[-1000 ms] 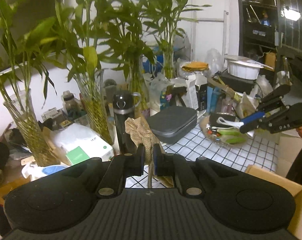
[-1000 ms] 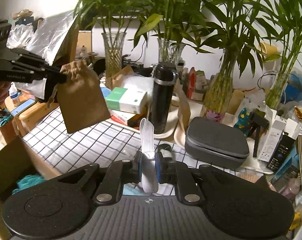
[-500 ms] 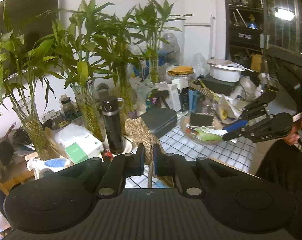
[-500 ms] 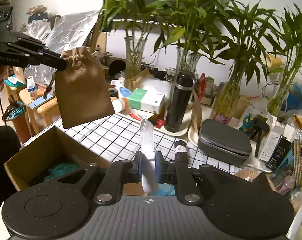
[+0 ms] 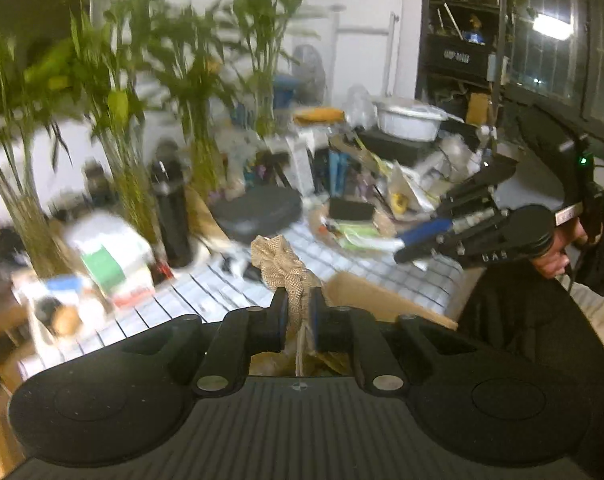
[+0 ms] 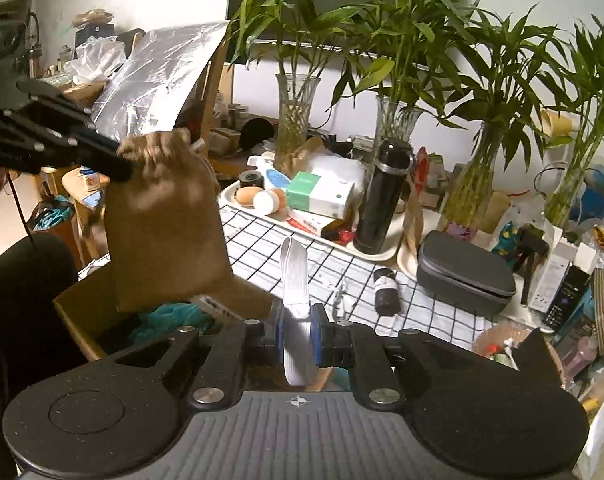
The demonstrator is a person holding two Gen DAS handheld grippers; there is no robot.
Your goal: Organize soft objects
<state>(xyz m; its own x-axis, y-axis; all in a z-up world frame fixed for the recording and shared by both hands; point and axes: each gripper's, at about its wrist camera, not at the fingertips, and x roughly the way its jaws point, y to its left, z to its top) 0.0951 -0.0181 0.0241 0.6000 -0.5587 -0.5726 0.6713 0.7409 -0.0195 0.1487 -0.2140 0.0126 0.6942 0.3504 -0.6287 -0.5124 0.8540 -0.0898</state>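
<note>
A brown burlap pouch (image 5: 280,264) hangs by its gathered neck between the pads of my left gripper (image 5: 298,312), whose jaws are opening while the pads still touch the neck. In the right wrist view the pouch (image 6: 162,220) dangles from the left gripper (image 6: 122,168) above an open cardboard box (image 6: 78,312) holding a teal cloth (image 6: 166,316). My right gripper (image 6: 296,332) is shut on a white elastic band (image 6: 294,276) that sticks up between its pads. The left wrist view is motion-blurred; it shows the right gripper (image 5: 405,250) with the band (image 5: 373,244) beyond the box's flap (image 5: 365,296).
On the checkered tablecloth (image 6: 262,240) stand a black flask (image 6: 381,196), a grey zip case (image 6: 465,272), a small black roll (image 6: 385,292), a tray with eggs and a green-white box (image 6: 321,196), and glass vases of bamboo (image 6: 296,120). A person's hand (image 5: 557,256) grips the right tool.
Both grippers have drawn back from the table toward the cardboard box. The pouch now hangs over the box's opening, and the box fills more of the right wrist view.
</note>
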